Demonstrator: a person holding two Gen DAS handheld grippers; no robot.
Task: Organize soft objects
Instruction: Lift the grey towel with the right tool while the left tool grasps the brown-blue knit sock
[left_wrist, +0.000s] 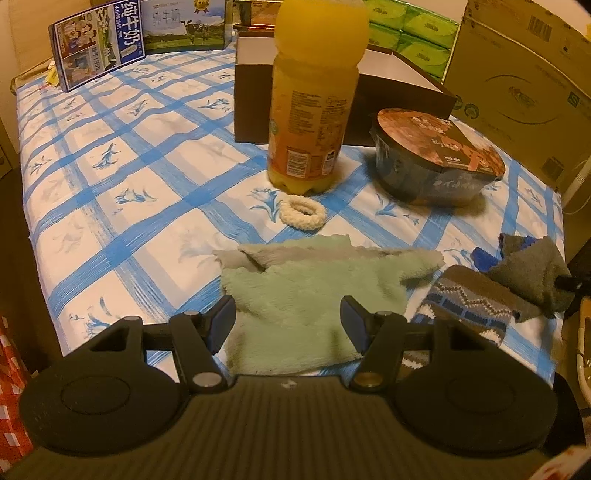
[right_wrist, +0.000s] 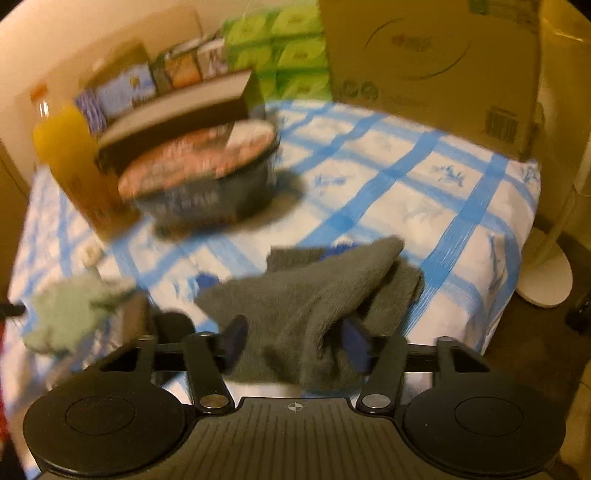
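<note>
Two hand-held grippers stand released: the left (left_wrist: 288, 319) over the green towel (left_wrist: 306, 299), the right (right_wrist: 293, 339) around the grey cloth (right_wrist: 314, 295), right of the towel. The box (left_wrist: 369, 77) behind shows no contents.

- Tablecloth (left_wrist: 155, 206): woven cloth, matt, blue check print.
- Green towel (left_wrist: 306, 295): fluffy pile, matt.
- Grey cloth (right_wrist: 314, 295): fleecy, matt.
- Knit sock (left_wrist: 469, 306), 3 o'clock of towel: patterned wool-like knit.
- Scrunchie (left_wrist: 303, 212): nubby cream fabric.
- Bottle (left_wrist: 314, 99): clear glossy plastic, paper-look label.
- Bowl (left_wrist: 436, 155): shiny film wrap.
- Carton (left_wrist: 524, 74): matt cardboard.
- Left gripper (left_wrist: 288, 321): matt black plastic, metal pins.
</note>
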